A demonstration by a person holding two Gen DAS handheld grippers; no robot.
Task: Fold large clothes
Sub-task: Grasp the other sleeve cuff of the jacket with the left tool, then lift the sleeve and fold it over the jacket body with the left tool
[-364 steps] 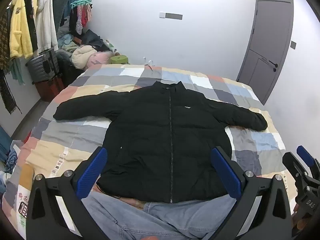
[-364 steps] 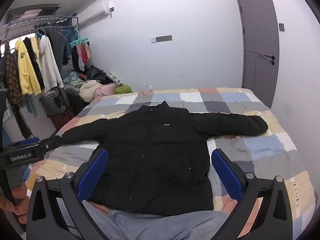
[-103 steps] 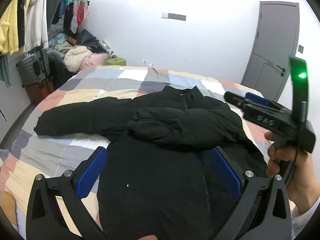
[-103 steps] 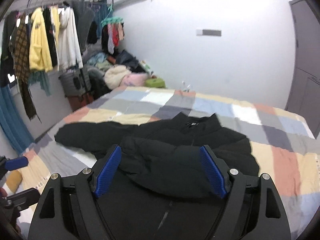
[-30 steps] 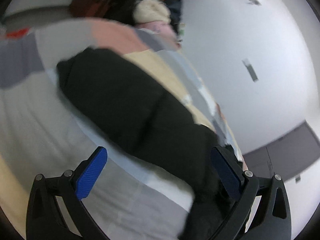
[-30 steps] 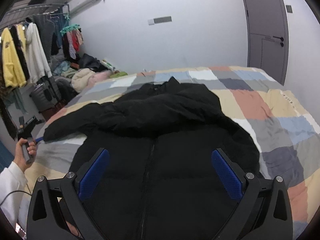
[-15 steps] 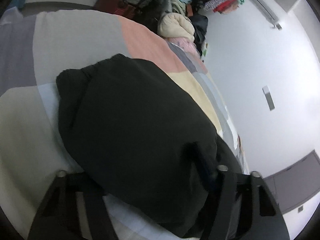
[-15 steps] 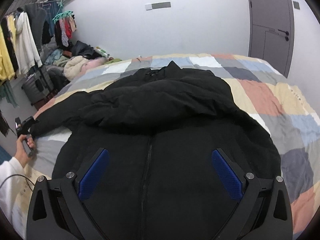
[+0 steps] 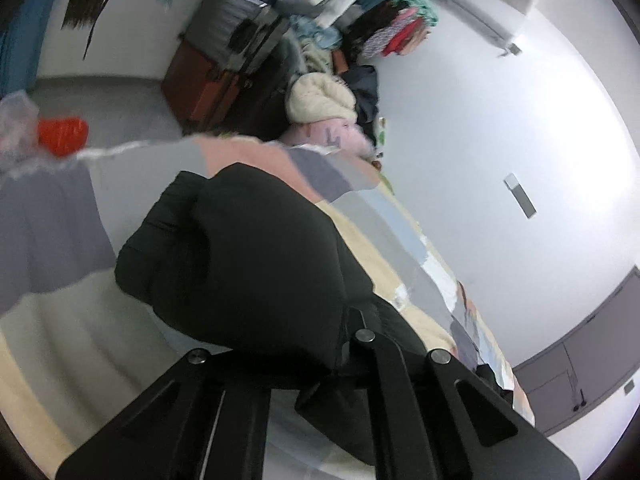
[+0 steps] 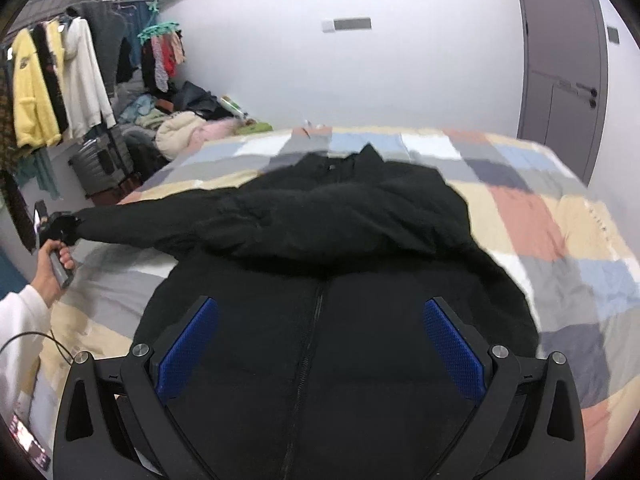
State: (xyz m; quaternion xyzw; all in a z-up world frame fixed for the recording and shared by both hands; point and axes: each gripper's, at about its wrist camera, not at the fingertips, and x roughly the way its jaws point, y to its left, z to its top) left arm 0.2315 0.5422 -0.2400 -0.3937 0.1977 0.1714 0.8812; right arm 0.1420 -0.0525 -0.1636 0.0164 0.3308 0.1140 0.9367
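Note:
A black puffer jacket (image 10: 320, 280) lies front up on the checked bedspread (image 10: 532, 216), its right sleeve folded across the chest. Its left sleeve (image 10: 160, 220) stretches out to the left and is lifted off the bed. My left gripper (image 9: 280, 356) is shut on the cuff end of that sleeve (image 9: 248, 256); it also shows in the right wrist view (image 10: 60, 224) at the far left, held by a hand. My right gripper (image 10: 320, 344) is open and empty, hovering above the jacket's zip and lower front.
A clothes rail (image 10: 52, 80) with hanging garments, a grey suitcase (image 10: 100, 168) and a pile of clothes (image 10: 180, 132) stand left of the bed. A grey door (image 10: 560, 80) is at the back right. An orange object (image 9: 62, 136) lies on the floor.
My left gripper has closed on the sleeve cuff and lifted it off the bed. My right gripper has stayed open over the jacket, drawing back slightly.

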